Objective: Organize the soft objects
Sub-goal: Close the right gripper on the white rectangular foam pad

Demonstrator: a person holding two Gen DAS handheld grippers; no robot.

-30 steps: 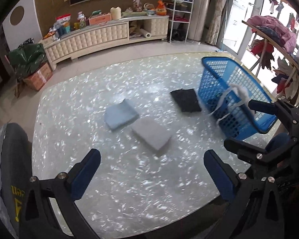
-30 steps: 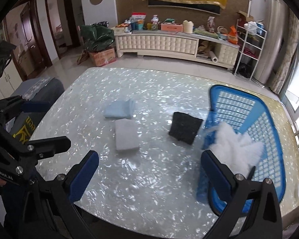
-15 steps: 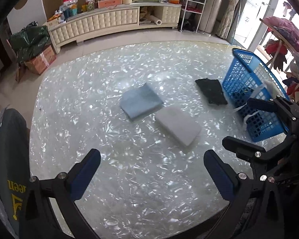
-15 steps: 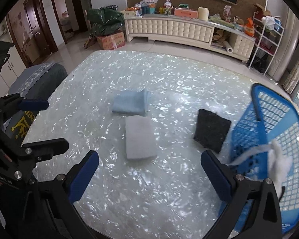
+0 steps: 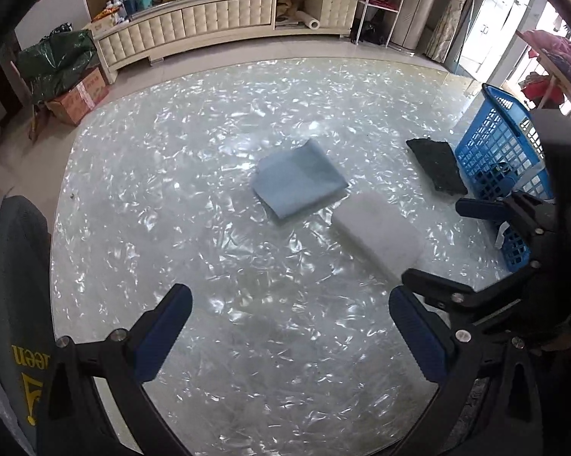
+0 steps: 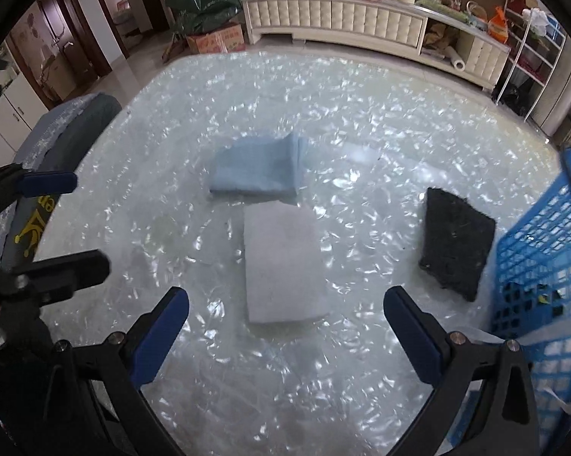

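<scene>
Left wrist view: both grippers, left (image 5: 290, 332) and right (image 6: 285, 328), wide apart, empty; chair lettering (image 5: 27, 357) yellow, unreadable.

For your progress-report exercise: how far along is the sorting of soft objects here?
Done: something white lies in the blue plastic basket. In hand: nothing; the left gripper and right gripper are both open. Left on the table: the folded light-blue cloth, white rectangular pad and black rectangular pad.

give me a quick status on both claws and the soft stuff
Left claw open, empty. Right claw open, empty, white rectangular foam pad just ahead. Folded light-blue cloth and black square pad lie outside blue plastic basket. Nothing blocking.
</scene>
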